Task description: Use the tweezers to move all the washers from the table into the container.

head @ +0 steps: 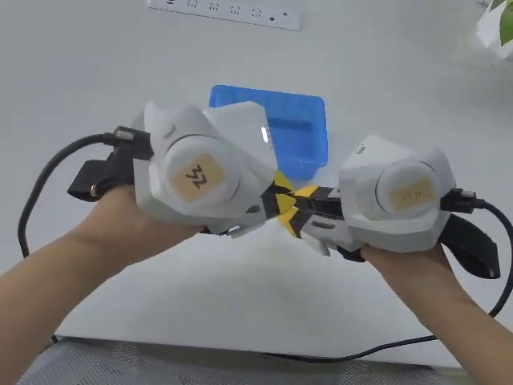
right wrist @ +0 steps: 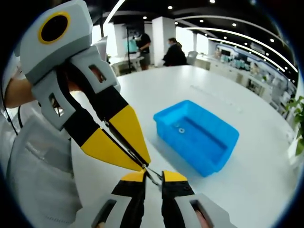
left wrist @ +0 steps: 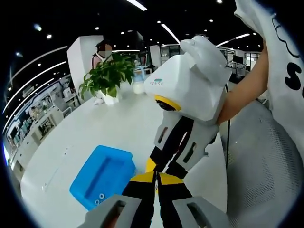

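Over the white table (head: 401,80) my two grippers meet tip to tip. Between the yellow fingers of my left gripper (head: 276,200) (left wrist: 154,179) (right wrist: 144,164) lie thin metal tweezers (right wrist: 127,146), and it is shut on them. My right gripper (head: 300,205) (right wrist: 153,178) (left wrist: 161,170) faces it, its jaws closed to a narrow gap around the tweezers' tip. Just behind the grippers stands a blue container (head: 300,128) (left wrist: 102,175) (right wrist: 199,135) with a few small washers (right wrist: 179,128) (left wrist: 99,197) on its floor.
A white power strip (head: 228,10) lies at the table's far edge. A potted plant (head: 497,24) (left wrist: 109,73) stands at the far right corner. Black cables (head: 48,172) trail from both grippers. A mesh chair (left wrist: 261,166) is near the person; people stand far off (right wrist: 173,54).
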`<state>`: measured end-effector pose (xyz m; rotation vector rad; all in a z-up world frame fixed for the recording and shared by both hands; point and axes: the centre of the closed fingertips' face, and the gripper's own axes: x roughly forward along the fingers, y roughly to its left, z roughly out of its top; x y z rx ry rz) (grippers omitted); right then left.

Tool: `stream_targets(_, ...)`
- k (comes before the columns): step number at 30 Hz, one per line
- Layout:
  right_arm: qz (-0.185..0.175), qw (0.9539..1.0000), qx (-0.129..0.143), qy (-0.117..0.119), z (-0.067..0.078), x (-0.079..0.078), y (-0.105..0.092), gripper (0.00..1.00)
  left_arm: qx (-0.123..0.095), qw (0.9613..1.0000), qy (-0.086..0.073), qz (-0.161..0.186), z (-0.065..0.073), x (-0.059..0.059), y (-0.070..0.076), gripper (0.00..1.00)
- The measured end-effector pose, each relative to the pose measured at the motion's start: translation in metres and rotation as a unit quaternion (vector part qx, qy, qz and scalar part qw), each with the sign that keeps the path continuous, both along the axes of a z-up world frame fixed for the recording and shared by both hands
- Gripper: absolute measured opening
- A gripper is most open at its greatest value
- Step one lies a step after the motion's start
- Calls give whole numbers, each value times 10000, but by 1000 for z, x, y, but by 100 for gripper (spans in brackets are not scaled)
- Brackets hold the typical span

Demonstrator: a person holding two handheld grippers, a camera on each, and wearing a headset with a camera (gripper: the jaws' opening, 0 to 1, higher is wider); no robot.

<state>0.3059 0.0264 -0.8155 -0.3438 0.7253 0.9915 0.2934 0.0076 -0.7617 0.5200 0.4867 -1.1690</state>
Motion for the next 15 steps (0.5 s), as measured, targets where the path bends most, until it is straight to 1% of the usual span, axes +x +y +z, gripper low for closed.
stream_targets(1,10,10000,-26,-1,-2,0,0,9,31,10000,4,-8,-2,0,0,0)
stream_targets(2,33,10000,-67,-63,-3,0,-1,9,3,10000,-31,-48,-1,-1,-1,0)
stream_targets(3,49,9999,-72,-95,-2,0,-1,9,19,10000,-21,-17,-1,0,-1,0)
stream_targets(5,13,10000,-26,-50,-1,1,-2,8,-1,10000,-23,-9,-1,0,-1,0)
stream_targets(8,20,10000,43,-38,-1,2,-2,8,-49,10000,17,38,-1,2,0,0)
stream_targets(13,68,9999,5,-74,-2,7,-1,6,-118,9998,75,117,0,9,0,0)
stream_targets(15,46,10000,27,-37,-2,11,-1,6,-142,9998,88,146,0,11,0,0)
